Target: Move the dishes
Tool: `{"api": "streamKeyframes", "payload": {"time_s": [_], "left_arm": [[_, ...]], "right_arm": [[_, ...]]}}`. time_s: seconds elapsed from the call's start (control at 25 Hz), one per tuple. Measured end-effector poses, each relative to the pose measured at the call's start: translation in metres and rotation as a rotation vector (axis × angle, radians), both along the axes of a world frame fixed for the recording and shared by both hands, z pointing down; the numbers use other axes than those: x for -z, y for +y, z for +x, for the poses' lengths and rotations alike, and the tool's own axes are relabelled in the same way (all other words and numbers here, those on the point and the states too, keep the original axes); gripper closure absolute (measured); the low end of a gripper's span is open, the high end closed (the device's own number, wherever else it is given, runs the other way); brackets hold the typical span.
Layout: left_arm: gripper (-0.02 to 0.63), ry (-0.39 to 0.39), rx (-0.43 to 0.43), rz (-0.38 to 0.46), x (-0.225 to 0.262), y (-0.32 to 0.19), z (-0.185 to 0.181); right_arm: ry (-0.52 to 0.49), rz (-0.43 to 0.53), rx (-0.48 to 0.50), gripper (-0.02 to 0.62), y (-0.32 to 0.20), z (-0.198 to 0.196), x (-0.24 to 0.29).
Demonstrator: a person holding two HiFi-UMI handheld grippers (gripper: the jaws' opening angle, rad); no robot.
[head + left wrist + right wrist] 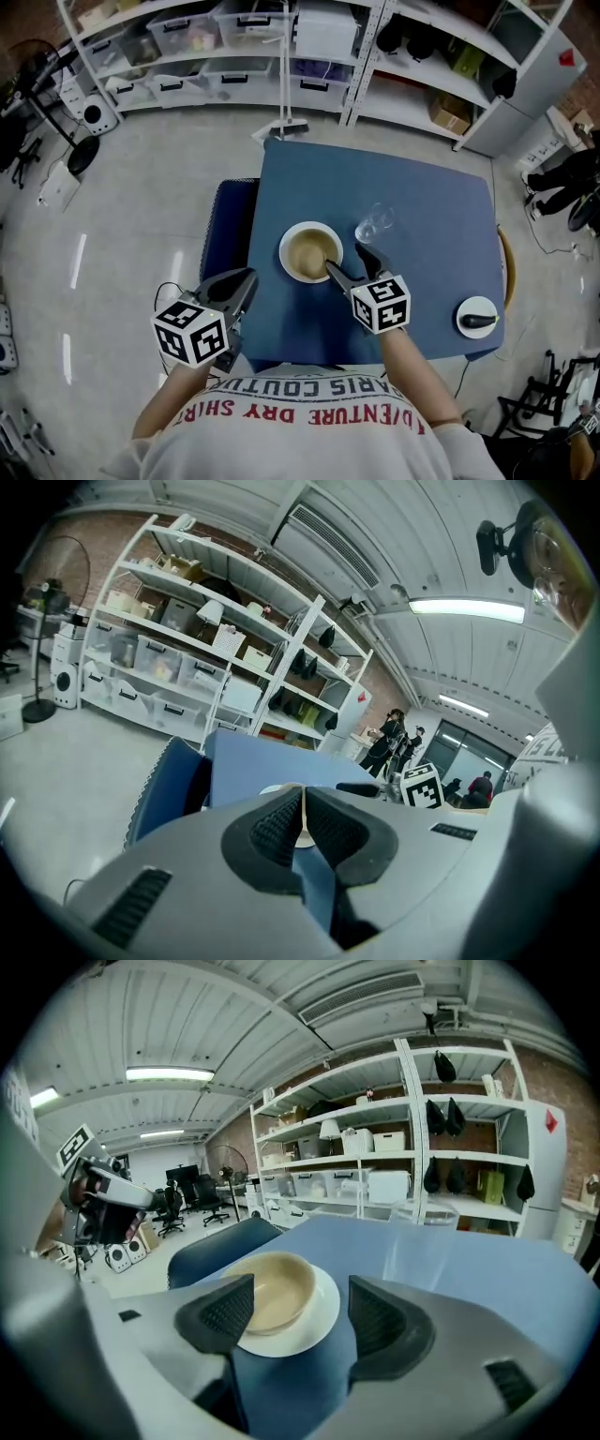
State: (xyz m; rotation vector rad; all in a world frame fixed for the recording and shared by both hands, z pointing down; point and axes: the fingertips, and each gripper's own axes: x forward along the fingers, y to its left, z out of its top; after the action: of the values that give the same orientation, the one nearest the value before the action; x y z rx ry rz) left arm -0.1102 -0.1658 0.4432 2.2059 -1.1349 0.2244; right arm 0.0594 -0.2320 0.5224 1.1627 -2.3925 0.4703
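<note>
A tan bowl point(307, 251) sits on a white plate point(285, 255) in the middle of the blue table point(431, 216). My right gripper point(345, 257) is open at the plate's right rim. In the right gripper view the bowl point(277, 1293) and plate point(323, 1302) lie just beyond the spread jaws of the right gripper point(300, 1293), nearer the left pad. My left gripper point(246, 278) hovers by the table's left front edge. Its pads are pressed together on nothing in the left gripper view point(303, 803).
A clear glass point(375, 223) stands right of the bowl, close to my right gripper. A small white plate point(477, 309) with a dark object lies at the table's right front corner. A dark blue chair point(225, 225) is tucked at the table's left side. Shelving point(281, 47) lines the back.
</note>
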Motion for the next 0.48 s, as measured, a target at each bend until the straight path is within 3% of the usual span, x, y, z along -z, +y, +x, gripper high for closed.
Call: {"api": "streamKeyframes", "payload": {"time_s": [0.2,0.48], "left_arm": [[0.571,-0.001,0.006,-0.009,-0.005,0.005,-0.006],[0.571,0.001,0.026,-0.017,-0.008,0.001,-0.016]], "right_arm": [[-0.04,-0.113,-0.03,0.293,0.005,-0.007,-0.021],[-0.185,-0.313,-0.11,0.299,0.01,-0.016,-0.037]]}}
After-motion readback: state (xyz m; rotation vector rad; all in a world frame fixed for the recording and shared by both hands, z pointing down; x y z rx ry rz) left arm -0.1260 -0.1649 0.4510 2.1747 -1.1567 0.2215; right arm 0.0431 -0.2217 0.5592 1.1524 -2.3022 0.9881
